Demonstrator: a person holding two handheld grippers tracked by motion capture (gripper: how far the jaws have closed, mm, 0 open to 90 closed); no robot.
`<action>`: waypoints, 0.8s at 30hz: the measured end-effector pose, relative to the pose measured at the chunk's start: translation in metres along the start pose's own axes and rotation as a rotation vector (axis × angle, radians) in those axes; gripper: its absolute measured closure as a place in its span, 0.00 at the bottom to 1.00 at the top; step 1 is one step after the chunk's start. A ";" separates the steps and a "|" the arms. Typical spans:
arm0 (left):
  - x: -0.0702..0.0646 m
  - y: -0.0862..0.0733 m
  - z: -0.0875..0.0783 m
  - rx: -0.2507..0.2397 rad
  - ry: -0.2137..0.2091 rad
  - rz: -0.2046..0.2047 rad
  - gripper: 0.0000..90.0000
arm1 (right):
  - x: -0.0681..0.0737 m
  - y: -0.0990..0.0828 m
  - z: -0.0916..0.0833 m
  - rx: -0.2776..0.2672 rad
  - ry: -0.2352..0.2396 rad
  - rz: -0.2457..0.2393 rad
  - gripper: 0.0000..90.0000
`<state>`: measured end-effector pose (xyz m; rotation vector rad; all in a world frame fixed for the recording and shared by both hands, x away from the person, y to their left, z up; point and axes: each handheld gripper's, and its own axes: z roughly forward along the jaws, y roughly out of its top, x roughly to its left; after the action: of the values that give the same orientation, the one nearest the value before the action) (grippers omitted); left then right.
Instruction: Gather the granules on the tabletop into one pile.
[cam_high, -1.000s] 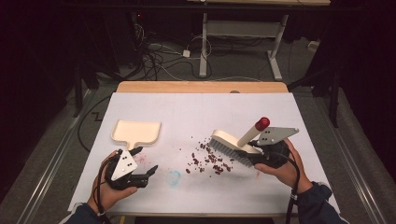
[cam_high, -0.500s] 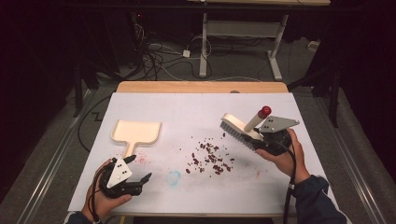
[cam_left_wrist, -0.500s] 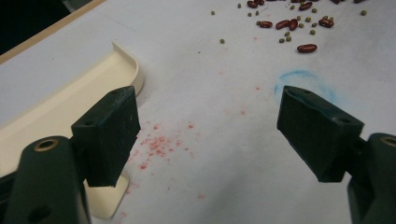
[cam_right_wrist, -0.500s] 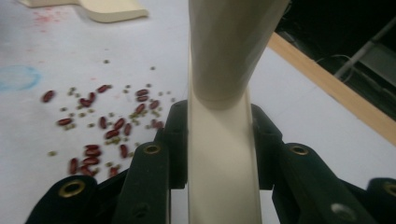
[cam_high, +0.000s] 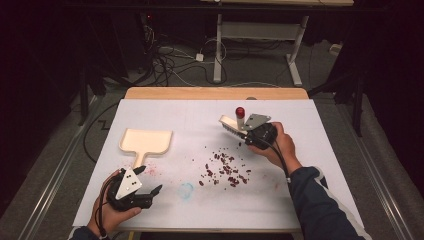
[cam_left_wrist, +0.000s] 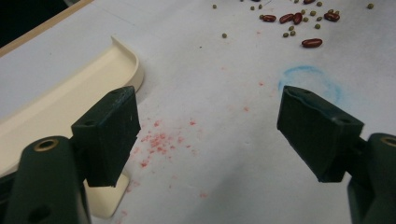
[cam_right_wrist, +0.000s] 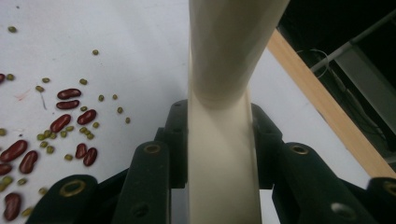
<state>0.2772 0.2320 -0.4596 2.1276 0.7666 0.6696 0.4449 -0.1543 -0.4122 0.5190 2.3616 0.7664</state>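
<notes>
A cream dustpan (cam_high: 146, 140) lies flat at the table's left, and its pan (cam_left_wrist: 70, 93) runs past my left jaw. My left gripper (cam_high: 150, 179) rests just in front of its handle, open with nothing between the jaws (cam_left_wrist: 208, 135). Red beans and small green ones (cam_high: 225, 170) are scattered mid-table. Beyond them my right gripper (cam_high: 247, 137) is shut on the cream handle (cam_right_wrist: 224, 93) of a hand brush (cam_high: 229, 124) with a red end cap (cam_high: 240, 111). The bristles hang above the sheet, behind the bean patch (cam_right_wrist: 70, 116).
The white sheet (cam_high: 325, 165) covers the table, with a wooden edge (cam_high: 215, 93) at the far side. Red smudges (cam_left_wrist: 159, 140) and a blue ring mark (cam_left_wrist: 308, 77) stain the sheet near my left gripper. Cables and a desk frame lie on the floor beyond.
My right hand has carried the brush from the right of the beans up toward the far side of the table. The left gripper has stayed about where it was.
</notes>
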 end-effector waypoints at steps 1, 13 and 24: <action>0.000 0.000 0.000 0.001 -0.001 0.002 0.22 | 0.003 0.001 0.006 0.008 -0.004 -0.010 0.75; -0.004 -0.001 0.001 0.028 -0.030 0.012 0.22 | 0.039 0.011 0.024 -0.036 0.058 -0.124 0.75; -0.004 0.000 0.005 0.040 -0.044 0.028 0.22 | 0.061 0.005 0.025 -0.110 0.140 -0.180 0.74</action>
<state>0.2779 0.2263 -0.4634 2.1857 0.7335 0.6244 0.4162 -0.1083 -0.4510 0.2092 2.4358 0.8675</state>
